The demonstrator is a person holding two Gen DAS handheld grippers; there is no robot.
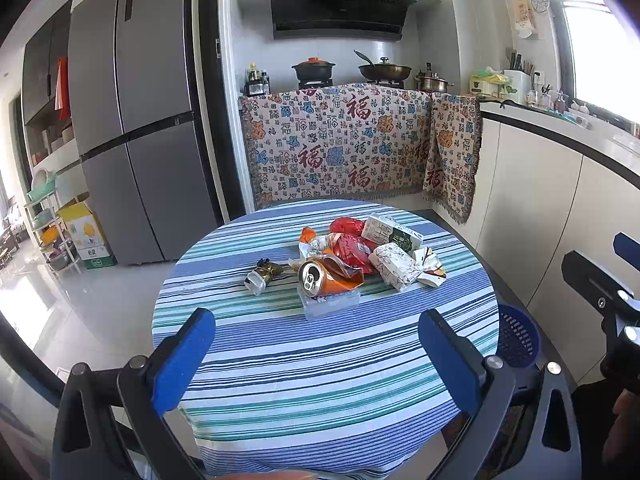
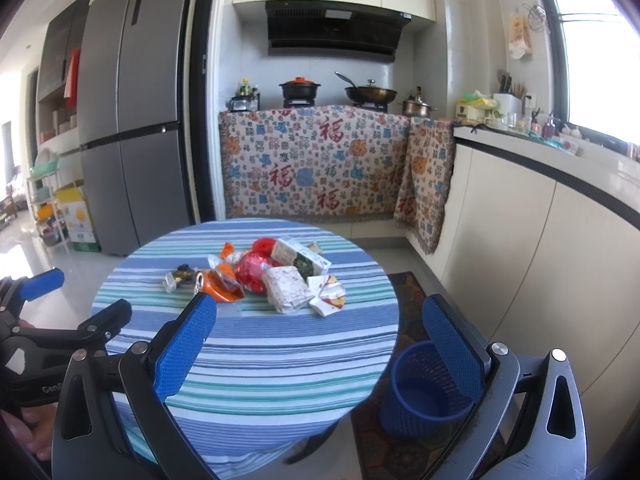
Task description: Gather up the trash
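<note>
My left gripper (image 1: 316, 344): spread, empty.
My right gripper (image 2: 320, 332): spread, empty.
Trash pile (image 1: 360, 256): 12 o'clock on table (image 1: 320, 360).
Blue basket (image 2: 424, 392): 4 o'clock, floor.

Bright daylight from the blown-out window (image 1: 600, 32) at right; sharp focus, fisheye-bent, dark-vignetted edges.

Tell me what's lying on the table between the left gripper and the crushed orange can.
Only bare striped tablecloth, seen in the left wrist view. The left gripper is open, and the orange can rests on a clear plastic box at the pile's near edge.
</note>
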